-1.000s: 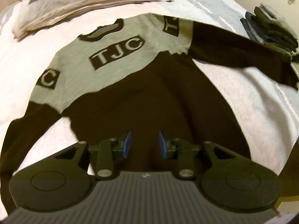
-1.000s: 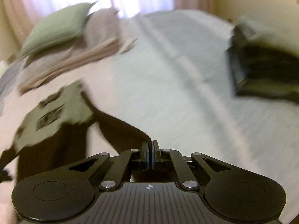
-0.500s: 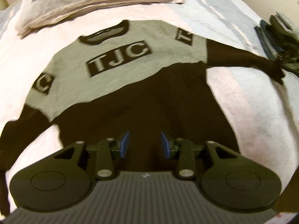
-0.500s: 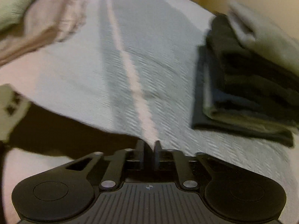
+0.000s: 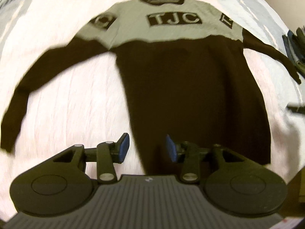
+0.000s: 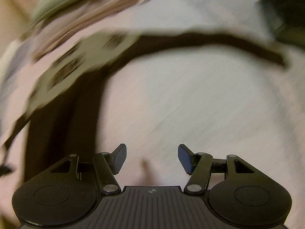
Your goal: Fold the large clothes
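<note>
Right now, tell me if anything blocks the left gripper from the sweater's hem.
Nothing visible does. The left gripper is open right over the lower edge of the sweater, which lies flat on the bed; only air lies between them.

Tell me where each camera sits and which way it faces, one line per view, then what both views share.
Left wrist: sits behind the open left gripper, facing along the sweater from the hem toward the "TJC" chest; only the gripper shows.
Right wrist: sits behind the open right gripper, facing across the bedspread with the sweater's sleeve stretched ahead, heavily blurred; only the gripper shows.
Shared: the sweater, the bedspread, and the stack of folded clothes beside the sleeve's cuff.
</note>
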### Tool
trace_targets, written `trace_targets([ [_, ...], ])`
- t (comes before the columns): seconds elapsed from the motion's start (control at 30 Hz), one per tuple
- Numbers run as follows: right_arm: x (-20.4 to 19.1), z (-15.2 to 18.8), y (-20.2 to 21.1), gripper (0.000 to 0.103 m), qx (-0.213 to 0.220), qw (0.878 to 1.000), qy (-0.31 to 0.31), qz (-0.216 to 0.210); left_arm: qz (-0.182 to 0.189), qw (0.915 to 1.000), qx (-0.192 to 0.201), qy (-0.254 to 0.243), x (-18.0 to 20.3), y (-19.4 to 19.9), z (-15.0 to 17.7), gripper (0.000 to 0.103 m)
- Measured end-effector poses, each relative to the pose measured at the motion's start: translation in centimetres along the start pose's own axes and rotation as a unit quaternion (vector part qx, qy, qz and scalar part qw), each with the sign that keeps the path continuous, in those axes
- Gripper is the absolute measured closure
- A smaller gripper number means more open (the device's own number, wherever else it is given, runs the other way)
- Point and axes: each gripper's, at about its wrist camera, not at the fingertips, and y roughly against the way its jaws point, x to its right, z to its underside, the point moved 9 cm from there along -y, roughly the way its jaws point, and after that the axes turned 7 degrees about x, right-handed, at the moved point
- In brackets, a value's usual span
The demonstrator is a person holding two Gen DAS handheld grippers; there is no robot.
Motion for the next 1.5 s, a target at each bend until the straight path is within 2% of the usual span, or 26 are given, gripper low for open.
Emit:
trace_targets([
  [0.13, -4.6, 5.1, -1.1, 0.046, -0.030, 0.998, 0.015, -0.049, 0.025, 0.9987, -0.015, 0.043, -1.2, 0.4, 3.7, 0.062],
  [0.27, -5.6, 7.2, -2.6, 0.046, -0.040, 0.998, 0.008, -0.054, 0.071, 0.9936, -0.038, 0.079, -0.5, -0.7, 6.6, 0.062],
  [0.3, -5.5, 7.2, -3.0, 0.050, -0.041, 0.998, 0.003, -0.055, 0.078, 0.9929, -0.042, 0.079, -0.1, -1.0, 7.1, 0.062],
  [0.33, -5.4, 7.1, -3.2, 0.067, -0.044, 0.997, -0.003, -0.058, 0.086, 0.9922, -0.047, 0.077, 0.4, -1.3, 7.6, 0.062],
  [0.37, -5.1, 6.8, -3.5, 0.079, -0.049, 0.997, -0.007, -0.060, 0.094, 0.9915, -0.050, 0.076, 0.8, -1.6, 8.0, 0.062],
  [0.4, -4.9, 6.7, -3.6, 0.097, -0.055, 0.997, -0.008, -0.060, 0.098, 0.9909, -0.049, 0.077, 1.2, -1.9, 8.3, 0.062],
  [0.43, -4.7, 6.2, -3.7, 0.100, -0.060, 0.996, -0.008, -0.059, 0.106, 0.9899, -0.050, 0.080, 1.6, -2.1, 8.4, 0.064],
  [0.5, -4.9, 5.7, -3.2, 0.101, -0.070, 0.996, 0.006, -0.057, 0.114, 0.9895, -0.047, 0.076, 2.2, -2.0, 8.2, 0.093],
  [0.53, -5.1, 5.2, -2.6, 0.101, -0.075, 0.996, 0.020, -0.054, 0.106, 0.9911, -0.043, 0.067, 2.2, -1.7, 8.0, 0.099],
  [0.7, -4.9, 2.2, 3.2, 0.102, -0.076, 0.995, 0.055, -0.036, 0.093, 0.9945, -0.017, 0.046, 0.1, 3.2, 6.4, 0.100],
  [0.83, -4.7, 3.2, 7.0, 0.102, -0.105, 0.992, 0.071, -0.028, 0.084, 0.9958, -0.018, 0.032, -1.9, 7.0, 7.0, 0.100],
  [0.9, -4.6, 4.7, 7.0, 0.102, -0.116, 0.990, 0.074, -0.023, 0.085, 0.9954, -0.030, 0.034, -2.2, 7.0, 8.0, 0.100],
  [1.0, -4.0, 7.4, 4.3, 0.102, -0.133, 0.989, 0.070, 0.000, 0.086, 0.9940, -0.054, 0.039, -1.6, 5.3, 10.1, 0.100],
  [1.1, -3.3, 8.3, 2.0, 0.102, -0.135, 0.989, 0.056, 0.019, 0.081, 0.9931, -0.076, 0.037, -0.9, 3.8, 11.5, 0.099],
  [1.13, -3.1, 8.1, 1.8, 0.100, -0.133, 0.989, 0.053, 0.031, 0.075, 0.9931, -0.083, 0.035, -1.0, 3.6, 11.7, 0.095],
  [1.17, -2.9, 7.8, 1.8, 0.099, -0.130, 0.990, 0.049, 0.041, 0.068, 0.9935, -0.086, 0.031, -1.2, 3.8, 11.8, 0.093],
  [1.27, -1.5, 5.9, 3.7, 0.083, -0.100, 0.992, 0.054, 0.061, 0.043, 0.9957, -0.081, 0.009, -2.4, 4.9, 11.3, 0.090],
  [1.33, -0.1, 4.7, 5.3, 0.063, -0.072, 0.993, 0.047, 0.078, 0.026, 0.9972, -0.070, -0.004, -3.3, 5.7, 9.9, 0.090],
  [1.5, 3.4, -0.6, 8.2, 0.060, 0.003, 0.993, 0.029, 0.118, 0.012, 0.9988, -0.019, -0.043, -2.4, 6.8, 4.1, 0.090],
])
